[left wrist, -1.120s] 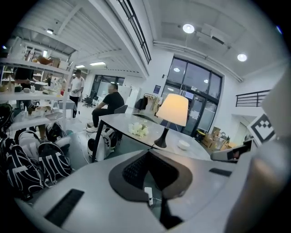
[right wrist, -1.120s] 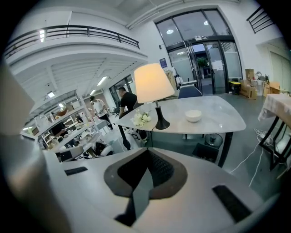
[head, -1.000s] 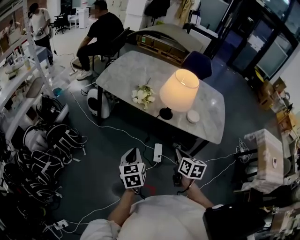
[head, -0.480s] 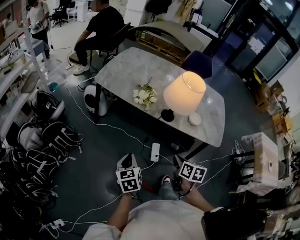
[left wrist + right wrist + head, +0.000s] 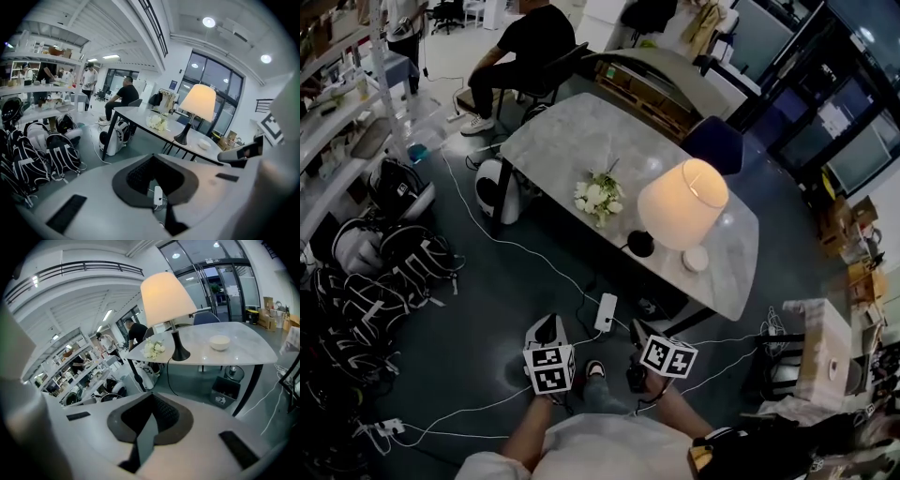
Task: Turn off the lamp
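Note:
The lamp stands lit on the marble table, with a cream shade and a black base. It also shows in the left gripper view as the lamp and in the right gripper view as the lamp. Its cord drops off the table edge. A white power strip lies on the floor below. My left gripper and right gripper hang low over the floor, well short of the table. Both are shut and hold nothing.
White flowers and a small white bowl sit beside the lamp. Several black backpacks line the left. A person sits on a chair at the far side. Cables cross the floor; a bin stands under the table.
Both grippers have sunk lower over the floor and the view has shifted, with the table now further right. A shoe now shows between the grippers. The lamp stays lit.

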Tool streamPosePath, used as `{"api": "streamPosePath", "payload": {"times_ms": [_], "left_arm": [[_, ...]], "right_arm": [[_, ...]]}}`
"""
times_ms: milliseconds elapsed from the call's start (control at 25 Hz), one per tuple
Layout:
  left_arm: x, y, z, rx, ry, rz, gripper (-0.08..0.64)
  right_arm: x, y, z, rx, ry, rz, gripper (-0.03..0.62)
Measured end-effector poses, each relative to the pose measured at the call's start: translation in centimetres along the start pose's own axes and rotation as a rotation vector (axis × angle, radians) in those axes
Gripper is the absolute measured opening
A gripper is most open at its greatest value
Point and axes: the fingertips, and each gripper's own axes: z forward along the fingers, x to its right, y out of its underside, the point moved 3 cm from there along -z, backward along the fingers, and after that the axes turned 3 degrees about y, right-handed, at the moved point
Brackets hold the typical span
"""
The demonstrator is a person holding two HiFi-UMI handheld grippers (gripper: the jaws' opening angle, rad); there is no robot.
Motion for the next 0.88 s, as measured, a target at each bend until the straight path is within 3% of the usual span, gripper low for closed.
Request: {"api": "streamPosePath", "payload": {"times_ms": [320, 640, 880], "left_arm": [[0.2, 5.2, 4.3, -0.128, -0.025, 0.065, -0.005], [-1.7, 11.7, 10.5, -0.189, -0.068, 0.046, -0.005], [-4.8, 16.1, 16.5, -0.18, -0.091, 0.02, -0.005]], "right_arm": [[4.4, 3.7, 6.6, -0.072, -0.006, 0.079, -0.002], [7.4, 6.8, 15.1, -0.109, -0.048, -0.02, -0.002], [8.1, 9.1, 21.5, -0.107, -0.091, -0.075, -0.002]]}}
